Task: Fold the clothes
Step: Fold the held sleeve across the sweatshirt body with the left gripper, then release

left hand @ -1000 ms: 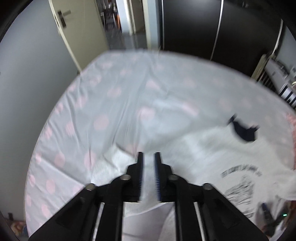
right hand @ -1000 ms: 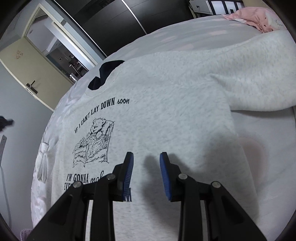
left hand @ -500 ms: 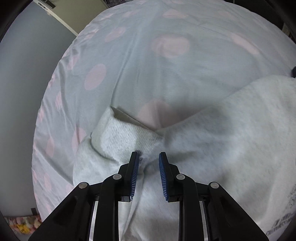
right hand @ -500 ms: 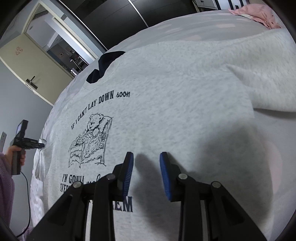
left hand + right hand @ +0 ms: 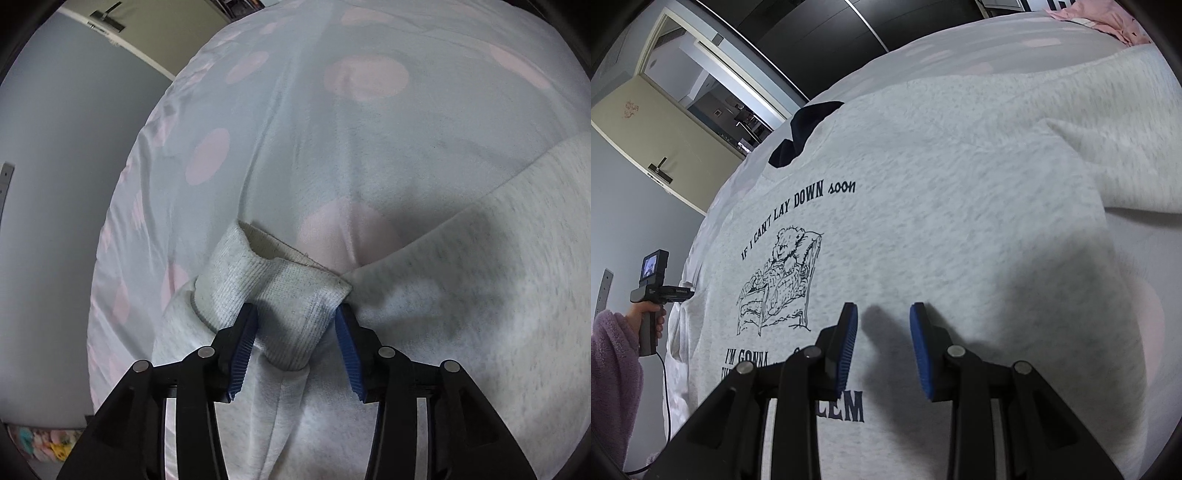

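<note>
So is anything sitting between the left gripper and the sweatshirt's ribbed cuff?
Nothing visible. The left gripper has just been opening its jaws, and the ribbed cuff of the grey sweatshirt already lies bunched between them on the polka-dot bedsheet.

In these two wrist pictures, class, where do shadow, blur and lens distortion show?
Left wrist view: the bedsheet bulges into a dome, and a dark shadow lies on the sweatshirt right of the ribbed cuff. Right wrist view: the right gripper casts shadows on the cloth; the printed text is sharp, the edges smeared.
</note>
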Tool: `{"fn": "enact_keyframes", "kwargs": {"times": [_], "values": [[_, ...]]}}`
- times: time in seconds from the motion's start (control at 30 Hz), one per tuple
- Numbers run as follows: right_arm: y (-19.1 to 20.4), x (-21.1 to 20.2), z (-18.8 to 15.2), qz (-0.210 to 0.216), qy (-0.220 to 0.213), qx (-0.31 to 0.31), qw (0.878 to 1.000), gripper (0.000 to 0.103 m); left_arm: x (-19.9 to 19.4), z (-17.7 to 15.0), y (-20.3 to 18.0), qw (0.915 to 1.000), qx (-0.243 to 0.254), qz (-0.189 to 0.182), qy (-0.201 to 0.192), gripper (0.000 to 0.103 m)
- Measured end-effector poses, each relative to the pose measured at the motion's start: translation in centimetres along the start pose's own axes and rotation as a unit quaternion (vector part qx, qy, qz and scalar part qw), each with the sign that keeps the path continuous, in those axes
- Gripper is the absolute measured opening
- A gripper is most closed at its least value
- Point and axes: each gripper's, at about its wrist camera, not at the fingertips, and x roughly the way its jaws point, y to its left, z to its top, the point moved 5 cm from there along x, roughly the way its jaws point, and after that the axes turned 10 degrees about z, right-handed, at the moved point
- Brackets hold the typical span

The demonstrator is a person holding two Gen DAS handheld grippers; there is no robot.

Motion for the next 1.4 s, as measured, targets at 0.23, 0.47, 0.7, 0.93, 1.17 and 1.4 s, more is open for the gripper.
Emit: {"fn": "enact_keyframes", "kwargs": {"times": [0.23, 0.47, 0.7, 0.93, 1.17, 1.4], "values": [[0.1, 0.0, 0.0, -0.003, 0.0, -0.004, 1.0, 0.029, -3.0, 0.8, 2.5, 0.999, -0.033, -0.018, -0.024, 0.011], [0.5, -0.6, 0.2, 0.008, -0.005, 0.001, 1.0, 0.029, -15.8, 5.0, 10.2, 0.9819, -0.12, -0.046, -0.139, 0.01], [0.8, -2.4, 0.8, 0.019, -0.029, 0.006, 0.999, 0.029, -33.6, 7.3, 12.7, 0.9461, -0.118, -0.104, -0.283, 0.01], [0.9, -4.7, 1.3, 0.028, -0.056, 0.012, 0.998, 0.029, -43.8, 5.4, 5.0, 0.9206, -0.058, -0.168, -0.348, 0.01], [0.3, -6.5, 1.9, 0.029, -0.081, 0.019, 0.996, 0.029, -46.5, 3.6, -6.5, 0.9076, -0.009, -0.244, -0.341, 0.01], [-1.2, -6.9, 2.6, 0.022, -0.088, 0.045, 0.995, 0.029, -47.6, 1.7, -16.7, 0.8895, 0.029, -0.321, -0.324, 0.01]]}}
